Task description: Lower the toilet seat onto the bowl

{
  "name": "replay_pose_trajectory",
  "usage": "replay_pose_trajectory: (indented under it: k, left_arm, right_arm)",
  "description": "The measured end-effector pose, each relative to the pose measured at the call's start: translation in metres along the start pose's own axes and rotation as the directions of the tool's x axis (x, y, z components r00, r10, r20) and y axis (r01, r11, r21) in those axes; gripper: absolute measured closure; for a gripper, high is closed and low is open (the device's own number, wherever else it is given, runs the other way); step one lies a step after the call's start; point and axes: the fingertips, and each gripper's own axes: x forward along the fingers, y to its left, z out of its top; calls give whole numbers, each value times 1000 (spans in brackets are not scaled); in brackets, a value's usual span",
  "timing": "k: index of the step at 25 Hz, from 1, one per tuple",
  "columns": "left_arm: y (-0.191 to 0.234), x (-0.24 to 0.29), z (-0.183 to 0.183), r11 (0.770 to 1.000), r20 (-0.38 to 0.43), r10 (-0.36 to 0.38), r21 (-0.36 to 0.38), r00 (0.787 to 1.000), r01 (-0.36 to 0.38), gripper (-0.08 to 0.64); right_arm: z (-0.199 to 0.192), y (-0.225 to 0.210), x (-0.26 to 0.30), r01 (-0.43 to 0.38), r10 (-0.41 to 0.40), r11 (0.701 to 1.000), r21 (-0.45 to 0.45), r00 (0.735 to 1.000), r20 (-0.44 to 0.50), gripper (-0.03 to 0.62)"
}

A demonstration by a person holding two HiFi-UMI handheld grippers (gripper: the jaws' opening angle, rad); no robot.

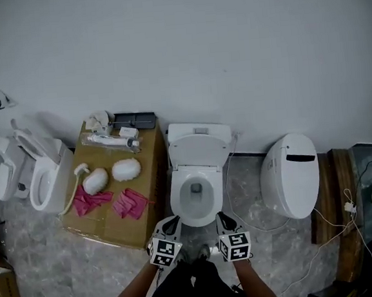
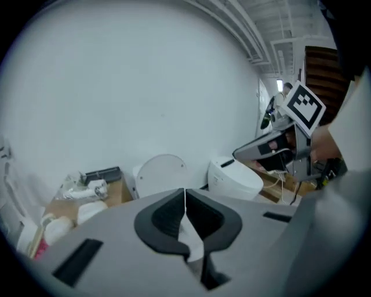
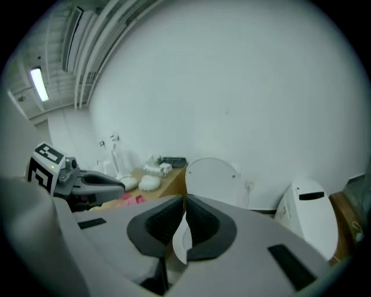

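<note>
White wall fills the back of the room, and grey marbled floor (image 1: 248, 191) runs along its foot. The toilet (image 1: 196, 202) stands against that wall, straight ahead of the person. Its toilet seat (image 1: 199, 148) is up, leaning back with the lid, and the bowl below lies open with water showing.

The left gripper (image 2: 185, 194) is closed: its two dark jaws meet at the tips with nothing between them, and the white seen through the gap lower down is the toilet behind. The right gripper (image 3: 184, 202) is closed the same way and empty. Both hang just in front of the bowl's near rim, one at each side, jaws pointing toward the wall, touching nothing. The person's forearms reach forward from the bottom edge of the head view, side by side.

Left of the toilet sits a brown box (image 1: 150, 180) carrying two pink gloves (image 1: 131, 204) and two white pads (image 1: 126, 169). A second toilet (image 1: 290, 175) with its lid shut stands to the right.
</note>
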Motion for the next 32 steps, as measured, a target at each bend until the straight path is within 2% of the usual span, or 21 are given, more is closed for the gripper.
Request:
replay_pose_trajectory:
  k: [3,6,9,11,16,19,20,24,32]
  left_arm:
    - [2,-42,65,998,139,59,-41,989,-54,545]
    - [-1,-79,114,995,252,100,-49,963,-90,545]
    - [-10,-107,142,992,340,122,-30,932,-119,545]
    - [-14,-119,150,990,372,139,-25,918,-140,545]
    - [-14,-136,150,986,387,166,-71,907,-151,545]
    - [-19,-138,139,984,336,171,-106,926,-143,545]
    - [-21,-138,138,985,336,167,-103,927,-140,545]
    - [-24,-137,143,989,394,144,-46,908,-137,545]
    - [-22,-134,145,990,393,140,-43,909,-133,545]
  right_arm:
    - [50,9,-39,25,-27,1000,14,993,116,557]
    - [84,21,-70,37,-37,999,8,977,212,558]
    - [104,32,-99,46,-44,999,-1,957,285,560]
    - [109,38,-115,55,-52,998,1,945,324,560]
    - [103,49,-131,47,-48,999,14,939,341,563]
    - [98,51,-133,40,-40,999,9,942,334,563]
    - [97,52,-133,40,-40,999,7,942,335,563]
    - [97,56,-133,36,-32,999,-4,940,341,563]
    - [102,60,-129,31,-23,999,-18,939,344,566]
